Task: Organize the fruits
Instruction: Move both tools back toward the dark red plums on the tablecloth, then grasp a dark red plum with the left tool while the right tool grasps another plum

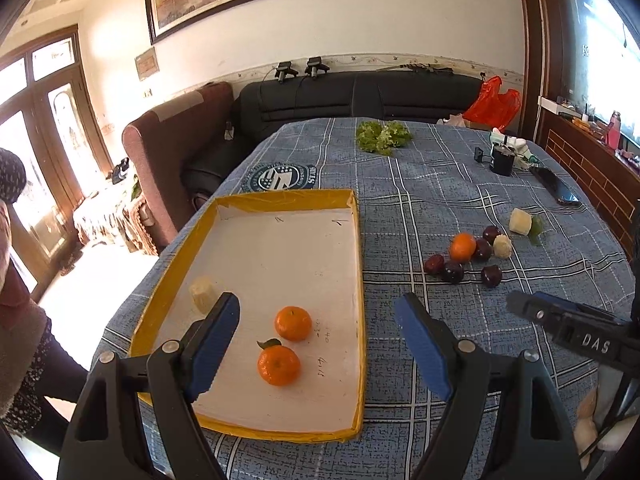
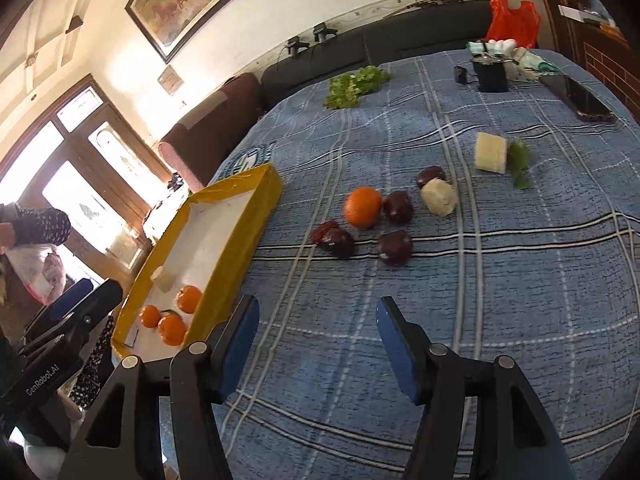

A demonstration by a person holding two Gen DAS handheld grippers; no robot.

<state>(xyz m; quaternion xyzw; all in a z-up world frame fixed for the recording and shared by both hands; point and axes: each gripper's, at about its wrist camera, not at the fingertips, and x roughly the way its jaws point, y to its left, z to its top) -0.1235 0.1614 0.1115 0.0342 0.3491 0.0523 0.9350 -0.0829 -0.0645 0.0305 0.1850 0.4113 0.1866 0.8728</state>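
A yellow-rimmed white tray (image 1: 256, 204) lies on the blue plaid table and holds two oranges in the left wrist view (image 1: 293, 323) (image 1: 279, 365) and a pale corn piece (image 1: 203, 294). The right wrist view shows three oranges in the tray (image 2: 170, 316). Loose on the cloth are one orange (image 1: 463, 247) (image 2: 363, 207), several dark plums (image 1: 452, 271) (image 2: 395, 247) and two more corn pieces (image 1: 520, 221) (image 2: 439, 197). My left gripper (image 1: 318, 344) is open and empty above the tray's near right part. My right gripper (image 2: 316, 344) is open and empty over bare cloth, short of the loose fruit.
Lettuce (image 1: 382, 136) lies at the table's far side. A black cup (image 1: 502, 160), a phone (image 1: 558, 188) and a red bag (image 1: 494, 104) are at the far right. A sofa (image 1: 352, 96) stands behind. A person (image 1: 16, 280) stands at left.
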